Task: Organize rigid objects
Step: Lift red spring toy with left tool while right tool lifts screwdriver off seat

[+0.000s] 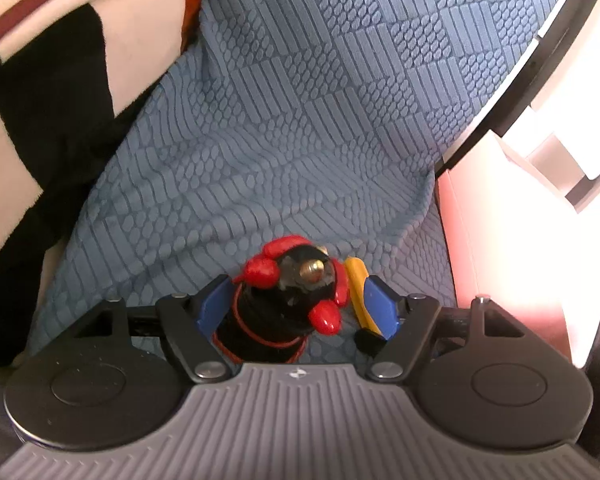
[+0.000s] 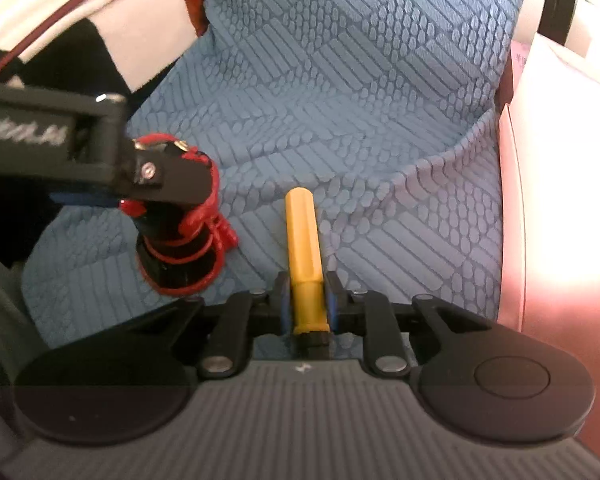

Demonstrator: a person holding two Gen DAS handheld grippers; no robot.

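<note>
The black-and-red figurine (image 1: pixel 284 300), clamped in our left gripper (image 1: pixel 296 304), and the yellow-handled tool (image 2: pixel 303 256), clamped in our right gripper (image 2: pixel 306 300), are hovering above the blue textured cloth (image 2: pixel 360 100), so we are keeping both grips firm and level.

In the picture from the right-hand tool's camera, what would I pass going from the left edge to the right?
The other tool, the left gripper, clamped on a black and red object → the yellow handle held in this tool's jaws, over the blue textured cloth → a pink surface at the right edge.

Black linkage gripper (image 2: pixel 307 300), blue-padded jaws, ribbed grey housing.
</note>
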